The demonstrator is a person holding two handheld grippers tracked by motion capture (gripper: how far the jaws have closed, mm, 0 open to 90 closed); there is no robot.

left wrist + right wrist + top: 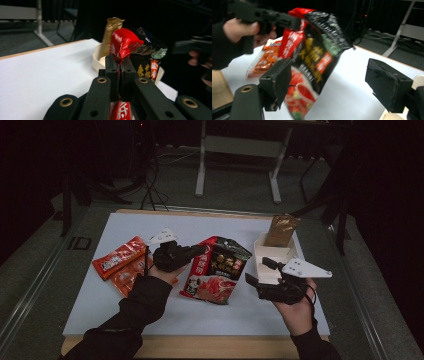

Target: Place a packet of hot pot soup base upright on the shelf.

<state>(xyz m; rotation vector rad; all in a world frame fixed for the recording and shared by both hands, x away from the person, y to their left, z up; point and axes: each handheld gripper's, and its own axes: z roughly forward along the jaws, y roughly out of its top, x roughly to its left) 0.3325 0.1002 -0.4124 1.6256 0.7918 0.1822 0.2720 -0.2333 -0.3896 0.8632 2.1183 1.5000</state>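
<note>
Left gripper view: jaws clamped on red-black snack bag [130, 47], top corner pinched between them.
Corner grip likely lets the bag hang free for transfer toward white tray [270, 257]. Right gripper [332, 85]: 2 jaws wide apart, bag's lower end ahead between them.

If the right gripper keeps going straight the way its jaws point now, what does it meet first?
Most likely the red and black packet, hanging ahead between the open right gripper jaws from the left gripper; depth is unclear.
</note>
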